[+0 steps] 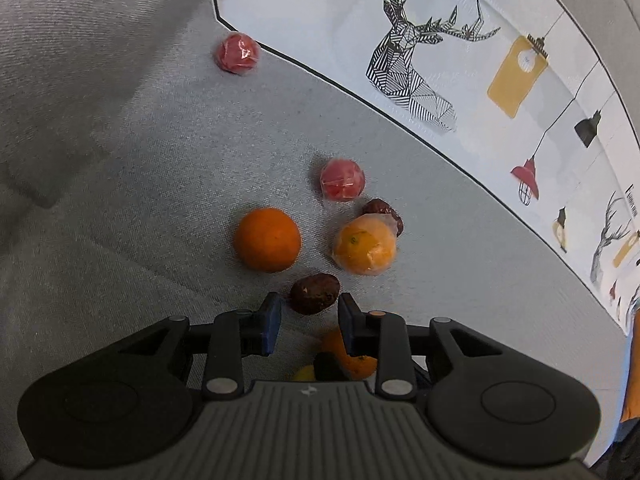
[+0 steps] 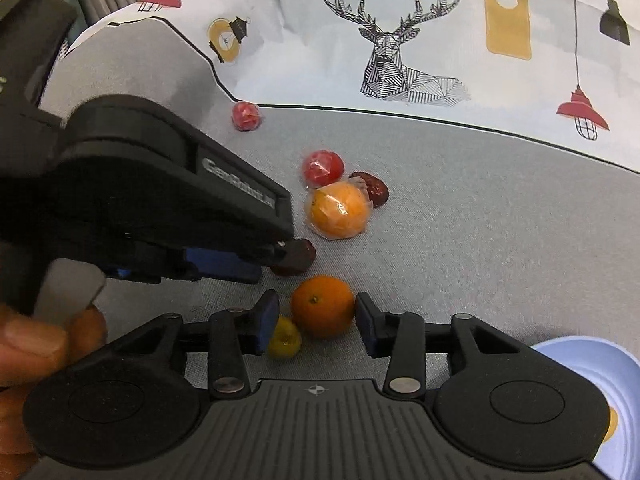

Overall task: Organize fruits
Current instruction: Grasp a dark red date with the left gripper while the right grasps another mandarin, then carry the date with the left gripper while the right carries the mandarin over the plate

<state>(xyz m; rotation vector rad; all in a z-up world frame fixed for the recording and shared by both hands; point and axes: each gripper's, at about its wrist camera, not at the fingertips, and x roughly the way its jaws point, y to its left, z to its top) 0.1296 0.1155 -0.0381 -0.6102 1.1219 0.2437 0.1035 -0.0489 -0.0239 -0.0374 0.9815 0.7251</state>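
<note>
Left tongs (image 1: 308, 316): jaws apart, holding nothing; a dark date (image 1: 315, 293) sits just past the tips, likely the next pick.
Right tongs (image 2: 316, 320): jaws apart either side of an orange (image 2: 323, 306), pads seemingly not yet pressing; poised to close.
Yellow fruit (image 2: 285, 342): touching that orange, by the left pad; may get nudged.
Bare orange (image 1: 267, 239): alone, mid-cushion.
Wrapped orange (image 1: 365, 245): mid-cushion, against a second date (image 1: 384, 212) and a wrapped red fruit (image 1: 343, 180).
Far red fruit (image 1: 237, 53): against the backrest (image 1: 320, 12), well apart.
Cushion (image 1: 140, 160): grey fabric, carries all fruit.
Blue dish (image 2: 600, 380): at the cushion's near right edge; probable destination.
</note>
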